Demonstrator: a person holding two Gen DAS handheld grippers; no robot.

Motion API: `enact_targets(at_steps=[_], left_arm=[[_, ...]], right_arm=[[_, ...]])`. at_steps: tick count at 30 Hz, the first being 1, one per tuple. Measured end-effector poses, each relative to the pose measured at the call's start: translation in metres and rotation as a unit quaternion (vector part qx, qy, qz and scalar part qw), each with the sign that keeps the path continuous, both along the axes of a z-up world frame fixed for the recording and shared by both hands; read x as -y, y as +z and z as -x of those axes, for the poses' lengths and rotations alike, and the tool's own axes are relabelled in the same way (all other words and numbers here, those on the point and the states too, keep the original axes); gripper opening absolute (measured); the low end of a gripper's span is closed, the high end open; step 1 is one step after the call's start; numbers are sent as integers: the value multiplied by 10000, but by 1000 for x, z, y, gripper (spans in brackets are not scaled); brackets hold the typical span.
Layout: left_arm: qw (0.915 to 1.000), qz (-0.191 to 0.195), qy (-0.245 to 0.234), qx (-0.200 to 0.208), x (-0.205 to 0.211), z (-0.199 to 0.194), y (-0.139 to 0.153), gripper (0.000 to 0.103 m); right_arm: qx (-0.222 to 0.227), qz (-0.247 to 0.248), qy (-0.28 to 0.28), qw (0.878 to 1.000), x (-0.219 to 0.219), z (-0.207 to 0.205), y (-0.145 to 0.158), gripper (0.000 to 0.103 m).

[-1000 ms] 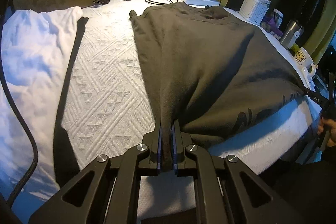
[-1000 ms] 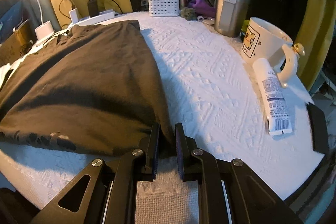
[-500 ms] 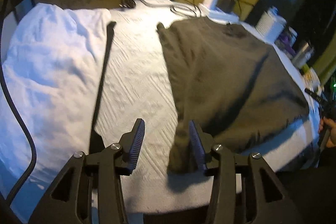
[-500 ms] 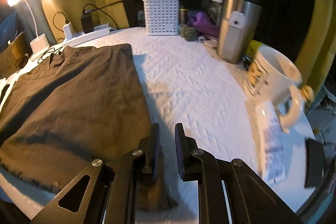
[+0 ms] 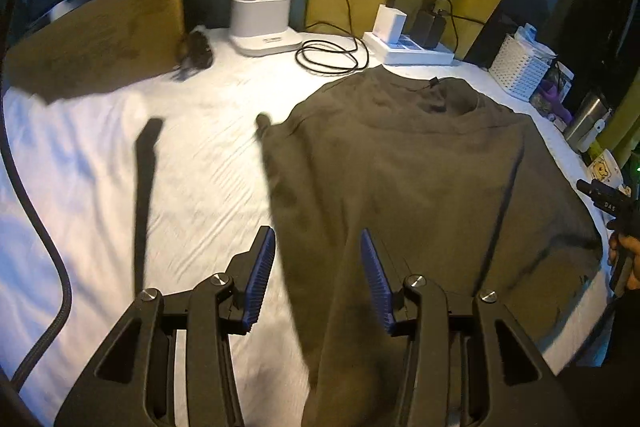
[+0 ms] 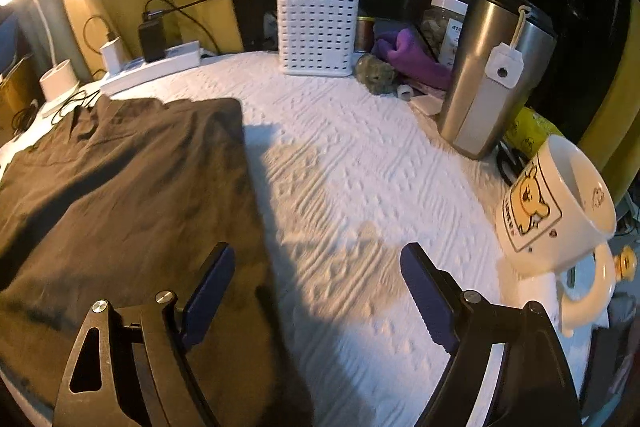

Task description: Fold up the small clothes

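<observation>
A dark olive shirt (image 5: 420, 179) lies spread on the white textured tablecloth (image 5: 200, 167), collar toward the far side. My left gripper (image 5: 316, 233) hovers open over the shirt's left edge, and its pads do not touch the fabric. In the right wrist view, the shirt (image 6: 120, 179) fills the left half. My right gripper (image 6: 316, 247) straddles its right edge from above with the jaws opening wide and nothing pressed between them. A person's hand (image 5: 628, 255) shows at the right rim of the left wrist view.
At the back stand a cardboard box (image 5: 100, 39), a white lamp base (image 5: 262, 23), a coiled cable (image 5: 328, 55) and a power strip (image 5: 408, 49). On the right are a white basket (image 6: 318, 31), a steel tumbler (image 6: 492, 75) and a bear mug (image 6: 556, 203).
Both grippers were shut on the shirt's near edge and have let go of it. The left opened first, then the right. Both have moved forward over the shirt.
</observation>
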State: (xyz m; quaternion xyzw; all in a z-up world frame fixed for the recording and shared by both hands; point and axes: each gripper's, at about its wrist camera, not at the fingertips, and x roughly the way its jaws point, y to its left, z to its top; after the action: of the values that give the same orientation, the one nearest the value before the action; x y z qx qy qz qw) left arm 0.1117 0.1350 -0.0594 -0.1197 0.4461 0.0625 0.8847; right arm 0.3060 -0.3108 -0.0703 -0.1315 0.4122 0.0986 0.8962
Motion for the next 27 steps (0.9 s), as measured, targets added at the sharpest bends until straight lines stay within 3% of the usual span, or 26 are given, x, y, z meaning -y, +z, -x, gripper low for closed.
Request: enact_targets(at_steps=[6,8,9,16,24,27], left_arm=[[9998,26,-200,-42,-2,-47,-9,47],[9996,43,-255,-107,-3,-61,-15,67],[9996,49,-244,-124,-4,-66,-16,69],[9995,140,-87,-277,-15,-91,-31,69],[9996,-200,-62,-191,-19,-103,-40,68],[9995,-298,-62,-107,-21,-103,-41,68]], right_arm=[[36,-97,-2,9999,-3,-23,5,86],[48,-160,6,9999,-5,-32,7,86],[79,-190,-24,9998,-7,-37,8,86],[204,-362,87,9991,-37,-74,14,86],[-107,387,911,9950,-105,-98,-24,86],[-10,254,860,9960,-106,-108,-27,90]])
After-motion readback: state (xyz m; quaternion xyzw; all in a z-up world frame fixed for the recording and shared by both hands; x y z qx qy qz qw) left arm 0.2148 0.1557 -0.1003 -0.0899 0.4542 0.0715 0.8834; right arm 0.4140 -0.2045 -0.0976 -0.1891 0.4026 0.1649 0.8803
